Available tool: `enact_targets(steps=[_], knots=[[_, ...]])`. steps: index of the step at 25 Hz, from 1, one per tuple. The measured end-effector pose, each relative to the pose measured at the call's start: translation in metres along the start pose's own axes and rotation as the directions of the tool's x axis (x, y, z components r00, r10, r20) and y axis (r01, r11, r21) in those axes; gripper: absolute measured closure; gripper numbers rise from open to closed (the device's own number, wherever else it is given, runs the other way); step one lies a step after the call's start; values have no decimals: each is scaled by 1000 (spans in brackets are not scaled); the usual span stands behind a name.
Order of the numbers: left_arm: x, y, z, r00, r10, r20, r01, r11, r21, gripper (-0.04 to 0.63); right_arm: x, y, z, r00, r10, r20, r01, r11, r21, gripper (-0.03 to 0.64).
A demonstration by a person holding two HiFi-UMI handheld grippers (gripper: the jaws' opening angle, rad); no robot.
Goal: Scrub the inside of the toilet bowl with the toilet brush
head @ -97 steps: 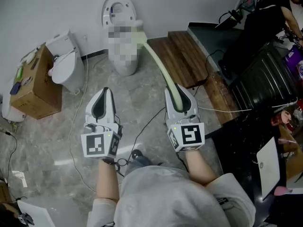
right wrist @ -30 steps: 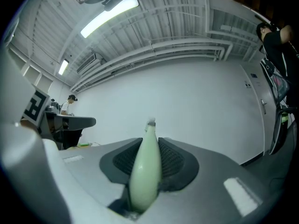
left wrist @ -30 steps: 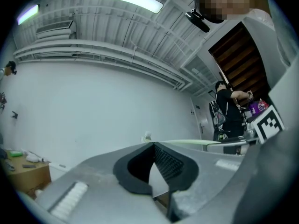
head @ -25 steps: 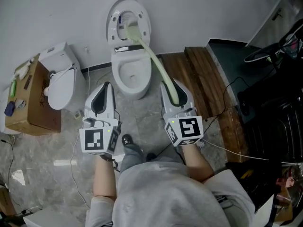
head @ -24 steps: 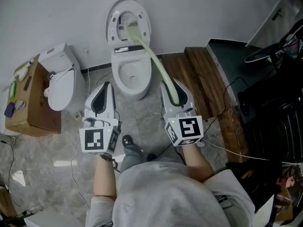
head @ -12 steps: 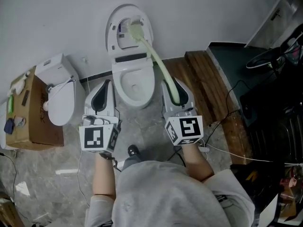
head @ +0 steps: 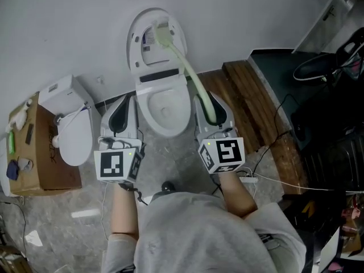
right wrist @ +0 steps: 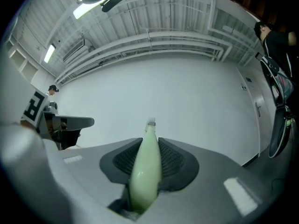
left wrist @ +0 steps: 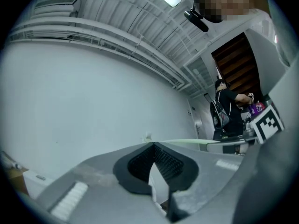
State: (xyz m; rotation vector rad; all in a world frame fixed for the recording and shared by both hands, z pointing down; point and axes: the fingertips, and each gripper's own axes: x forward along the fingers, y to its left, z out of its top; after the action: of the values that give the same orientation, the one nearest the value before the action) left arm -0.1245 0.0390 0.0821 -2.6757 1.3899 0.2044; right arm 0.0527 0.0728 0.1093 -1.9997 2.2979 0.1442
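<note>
Right gripper: the right gripper [head: 207,108] has its jaws closed round the pale green handle of the toilet brush [head: 190,75]; in the right gripper view the handle fills the space between the ribbed pads and runs straight out ahead.
Left gripper: the left gripper [head: 122,114] is at the left edge of the toilet bowl [head: 144,114]; its pads meet at the tips, with nothing between them.
Brush: the handle arcs up and leftward over the right side of the bowl. The brush head [head: 163,36] hangs above and behind the bowl, in front of the raised lid [head: 136,50]. I cannot tell whether it touches the lid.
Bowl: seat and lid are up and the inside is open to view directly ahead of the person.
Around the bowl: a second toilet [head: 77,144] sits to its left, a cardboard box [head: 34,164] further left, and a wooden platform [head: 256,95] to its right.
Done: brush in hand, person standing at the bowl, bowl open.
Left: by my reading all the scrubbing. The head has yet to come down below the rim and be worked round the inner wall.
</note>
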Motion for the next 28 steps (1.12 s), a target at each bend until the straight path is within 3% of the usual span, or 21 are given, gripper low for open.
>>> enact_targets(steps=[11, 21, 28], knots=[[34, 50, -23, 999, -33, -34, 32, 999, -27, 591, 47, 13, -14, 999, -42, -14, 42, 999, -2, 515], [72, 55, -54, 993, -62, -97, 56, 997, -59, 591, 80, -6, -46, 996, -33, -82, 35, 999, 14, 517], [118, 73, -69, 996, -7, -89, 3, 999, -38, 591, 132, -25, -69, 993, 24, -115, -20, 999, 39, 515]])
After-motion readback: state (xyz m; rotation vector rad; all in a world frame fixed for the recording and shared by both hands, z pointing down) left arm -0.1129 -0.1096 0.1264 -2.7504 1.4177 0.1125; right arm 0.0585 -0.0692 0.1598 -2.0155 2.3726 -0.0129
